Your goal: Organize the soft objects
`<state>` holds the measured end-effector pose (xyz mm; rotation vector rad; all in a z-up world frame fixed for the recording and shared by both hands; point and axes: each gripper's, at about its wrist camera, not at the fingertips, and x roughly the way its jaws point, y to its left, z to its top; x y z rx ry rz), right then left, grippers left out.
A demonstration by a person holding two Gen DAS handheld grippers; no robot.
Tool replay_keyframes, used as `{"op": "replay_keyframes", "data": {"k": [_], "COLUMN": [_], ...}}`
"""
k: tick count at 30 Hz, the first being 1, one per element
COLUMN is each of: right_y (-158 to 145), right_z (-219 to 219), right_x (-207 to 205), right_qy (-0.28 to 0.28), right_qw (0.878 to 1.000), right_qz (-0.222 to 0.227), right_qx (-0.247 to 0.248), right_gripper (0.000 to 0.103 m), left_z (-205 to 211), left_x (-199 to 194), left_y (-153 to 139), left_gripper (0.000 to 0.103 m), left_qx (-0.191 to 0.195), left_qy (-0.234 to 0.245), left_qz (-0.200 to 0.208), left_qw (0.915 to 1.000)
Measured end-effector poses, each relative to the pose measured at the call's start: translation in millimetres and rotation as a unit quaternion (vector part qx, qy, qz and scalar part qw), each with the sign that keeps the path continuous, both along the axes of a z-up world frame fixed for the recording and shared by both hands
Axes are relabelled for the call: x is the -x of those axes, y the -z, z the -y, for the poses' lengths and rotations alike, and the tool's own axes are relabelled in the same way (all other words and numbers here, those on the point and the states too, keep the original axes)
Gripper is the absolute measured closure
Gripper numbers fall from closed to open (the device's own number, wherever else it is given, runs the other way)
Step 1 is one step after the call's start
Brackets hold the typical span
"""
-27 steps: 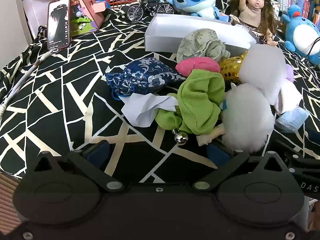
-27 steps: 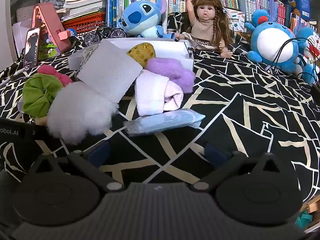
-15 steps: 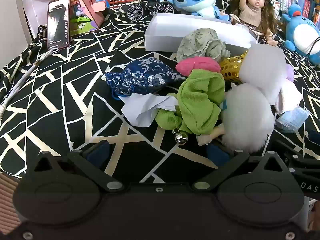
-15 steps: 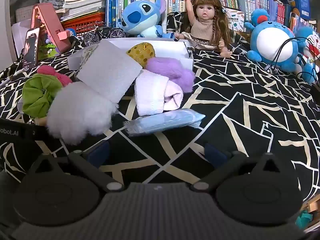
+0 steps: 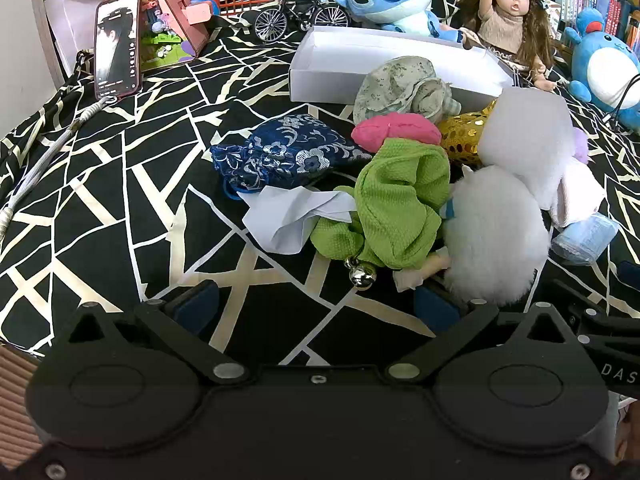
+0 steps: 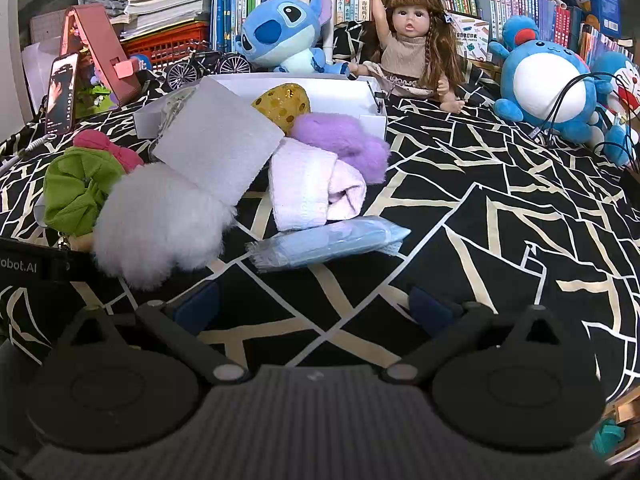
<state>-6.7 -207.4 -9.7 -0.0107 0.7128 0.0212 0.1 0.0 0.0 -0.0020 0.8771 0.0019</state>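
A heap of soft things lies on the black-and-cream cloth before a white box (image 5: 348, 46) (image 6: 340, 92). In it are a green scrunchie (image 5: 400, 204) (image 6: 76, 192), a white fluffy ball (image 5: 496, 232) (image 6: 156, 224), a navy brocade pouch (image 5: 284, 152), a pink bow (image 5: 396, 130), a gold sequin piece (image 6: 282, 104), a grey-white foam block (image 6: 216, 148), a folded pale pink towel (image 6: 312, 188), purple fluff (image 6: 344, 140) and a light blue packet (image 6: 328, 240). My left gripper (image 5: 316, 306) stands open just short of the scrunchie. My right gripper (image 6: 314, 304) stands open just short of the packet.
Behind the box sit a blue plush (image 6: 280, 32), a doll (image 6: 412, 44) and a round blue plush (image 6: 548, 84). A phone (image 5: 116, 52), a pink stand (image 5: 172, 4) and a toy bicycle (image 5: 300, 16) are at the back left. Crumpled white paper (image 5: 288, 216) lies by the pouch.
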Motion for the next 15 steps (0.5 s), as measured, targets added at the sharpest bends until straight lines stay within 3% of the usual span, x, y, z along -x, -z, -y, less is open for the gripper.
{"op": "replay_keyframes", "data": {"k": [15], "right_y": [-1.2], "right_z": [0.8], "right_x": [-1.2], "right_qy": [0.000], "right_qw": [1.000], "right_qz": [-0.002], "right_qx": [0.000], "right_gripper": [0.000], "left_z": [0.0], "left_x": [-0.1], "left_y": [0.0], "left_gripper": [0.000], "left_qx": [0.000], "left_qy": [0.000], "left_qz": [0.000], "left_qw": [1.0000]}}
